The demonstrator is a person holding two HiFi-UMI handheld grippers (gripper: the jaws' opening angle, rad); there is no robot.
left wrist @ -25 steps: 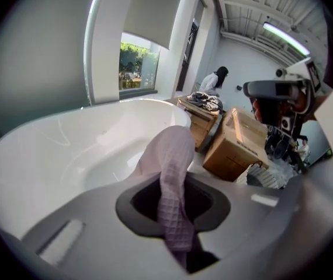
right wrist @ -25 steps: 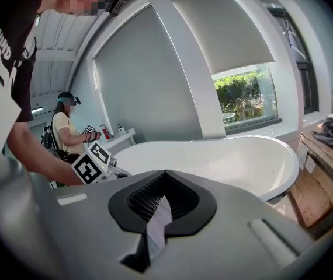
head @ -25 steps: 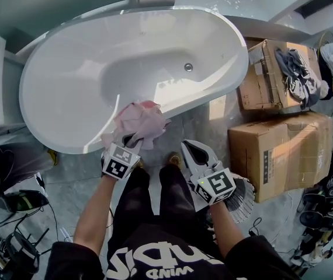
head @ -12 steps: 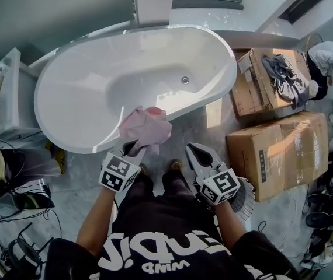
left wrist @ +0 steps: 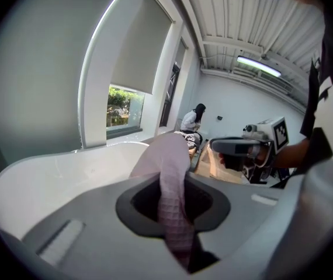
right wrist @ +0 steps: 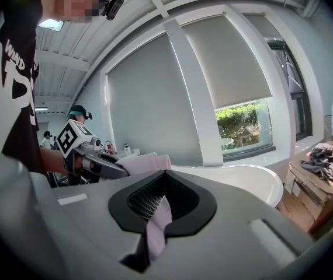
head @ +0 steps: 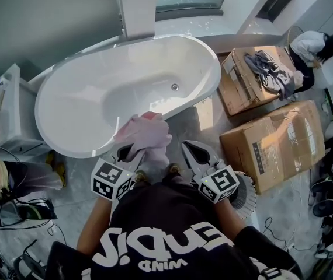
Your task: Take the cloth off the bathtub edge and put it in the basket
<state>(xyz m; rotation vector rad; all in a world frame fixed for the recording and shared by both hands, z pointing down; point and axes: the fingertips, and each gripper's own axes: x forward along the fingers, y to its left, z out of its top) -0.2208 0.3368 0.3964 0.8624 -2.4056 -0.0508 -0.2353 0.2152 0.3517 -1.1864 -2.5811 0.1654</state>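
The left gripper (head: 127, 151) is clamped on the pink cloth (head: 146, 134). The cloth bunches beyond its jaws over the near rim of the bathtub (head: 79, 104), seemingly held high so it hangs free for carrying. The right gripper (head: 192, 149), jaws together, sits just beside the cloth, apparently spare. The 1 basket (head: 246, 198) stands on the floor below that gripper.
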